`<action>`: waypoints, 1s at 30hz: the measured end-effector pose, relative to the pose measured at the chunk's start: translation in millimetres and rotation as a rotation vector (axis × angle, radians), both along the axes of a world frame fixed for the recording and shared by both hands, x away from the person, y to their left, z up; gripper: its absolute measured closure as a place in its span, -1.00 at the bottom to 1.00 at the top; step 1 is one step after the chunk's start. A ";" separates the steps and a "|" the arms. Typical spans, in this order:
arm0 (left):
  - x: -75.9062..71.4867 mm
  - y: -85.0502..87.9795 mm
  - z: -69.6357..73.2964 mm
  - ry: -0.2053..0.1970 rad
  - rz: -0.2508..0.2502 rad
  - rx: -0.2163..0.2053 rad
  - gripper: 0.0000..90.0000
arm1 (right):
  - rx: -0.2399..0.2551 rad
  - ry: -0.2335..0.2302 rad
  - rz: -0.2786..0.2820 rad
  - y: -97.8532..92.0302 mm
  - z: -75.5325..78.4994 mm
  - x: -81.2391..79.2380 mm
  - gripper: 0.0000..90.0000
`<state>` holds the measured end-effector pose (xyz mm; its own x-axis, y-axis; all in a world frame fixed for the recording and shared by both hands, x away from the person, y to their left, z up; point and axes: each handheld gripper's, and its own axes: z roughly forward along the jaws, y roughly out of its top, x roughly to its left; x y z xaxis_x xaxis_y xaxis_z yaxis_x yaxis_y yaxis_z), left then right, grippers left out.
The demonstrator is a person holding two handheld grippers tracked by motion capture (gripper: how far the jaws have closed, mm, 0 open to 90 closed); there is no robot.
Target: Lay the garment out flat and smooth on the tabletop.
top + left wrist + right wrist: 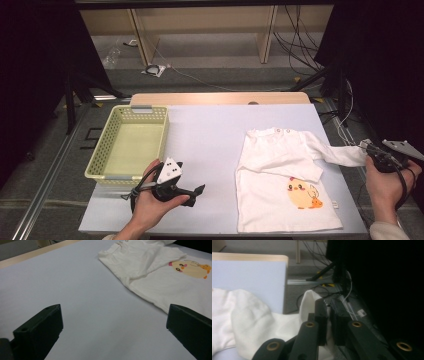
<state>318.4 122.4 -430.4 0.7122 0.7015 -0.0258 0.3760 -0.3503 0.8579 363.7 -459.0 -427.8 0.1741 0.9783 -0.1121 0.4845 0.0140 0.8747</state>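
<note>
My right gripper hangs past the right edge of the bench, its jaws pinching the cuff of the sleeve of the white shirt. In the right gripper view the white cloth of the sleeve stands up between my two black jaws, which sit close together with the fabric caught between them. The sleeve stretches from the shirt's shoulder out over the bench edge to my gripper, so the cuff is off the bench while the body of the shirt lies flat on the right half of the bench, collar toward the far side, with a yellow chick print near its hem.

My left gripper rests low over the near left part of the bench, pointing toward the shirt, with its jaws spread wide and nothing between them. In the left gripper view the shirt lies well ahead of my jaws, apart from them, with bare bench in between. A pale green basket sits on the left side of the bench, just beyond my left hand.
</note>
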 end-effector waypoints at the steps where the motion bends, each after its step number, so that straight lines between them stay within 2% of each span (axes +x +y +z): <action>1: -0.2 -0.4 -0.1 0.001 -0.002 0.001 -0.99 | -0.003 0.005 -0.022 -2.7 -1.5 -0.5 0.81; 2: -0.3 -0.6 -0.1 0.001 -0.003 0.002 -0.99 | -0.003 0.005 -0.022 -2.7 -1.5 -0.5 0.81; 3: -0.3 -0.7 -0.1 0.001 -0.003 0.003 -0.99 | 0.000 0.028 -0.045 -5.7 -3.6 -0.6 0.67; 6: 0.1 -0.4 -0.3 0.001 -0.001 0.002 -0.99 | -0.005 0.047 -0.057 -6.8 -4.6 -1.1 0.62; 10: 0.3 -0.3 -0.5 0.002 0.000 0.003 -0.99 | 0.006 0.066 -0.024 -3.1 -6.4 1.7 0.61; 13: 0.0 -0.6 -0.6 0.003 -0.001 0.003 -0.99 | 0.033 0.107 0.057 4.8 -14.9 10.5 0.59; 15: 0.0 -0.6 -0.8 0.004 -0.001 0.003 -0.99 | 0.038 0.138 0.090 10.6 -20.5 17.1 0.58; 17: 0.2 -0.3 -0.9 0.003 0.000 0.003 -0.99 | 0.064 0.151 0.124 14.3 -25.3 25.3 0.56; 22: 0.5 0.3 -1.2 0.003 0.000 0.003 -0.99 | 0.084 0.190 0.162 20.0 -30.9 47.5 0.55; 24: 1.0 0.6 -1.7 0.007 0.000 0.002 -0.99 | 0.099 0.230 0.187 20.1 -32.5 60.3 0.55; 26: 1.3 0.8 -1.8 0.008 -0.001 0.003 -0.99 | 0.102 0.243 0.187 20.0 -33.2 63.7 0.56; 28: 1.7 1.0 -2.0 0.007 -0.001 0.005 -0.99 | 0.117 0.282 0.196 19.4 -36.3 73.0 0.56; 29: 1.6 0.6 -2.2 0.008 0.000 0.001 -0.99 | 0.120 0.316 0.194 19.7 -40.4 80.5 0.56; 30: 1.5 0.5 -2.1 0.009 -0.001 0.001 -0.99 | 0.120 0.316 0.194 19.7 -40.4 80.5 0.56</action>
<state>319.9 122.9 -432.6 0.7125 0.7010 -0.0310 0.3831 -0.3516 0.8541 444.2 -439.3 -468.2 -0.0407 0.9991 -0.0136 0.7289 0.0390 0.6835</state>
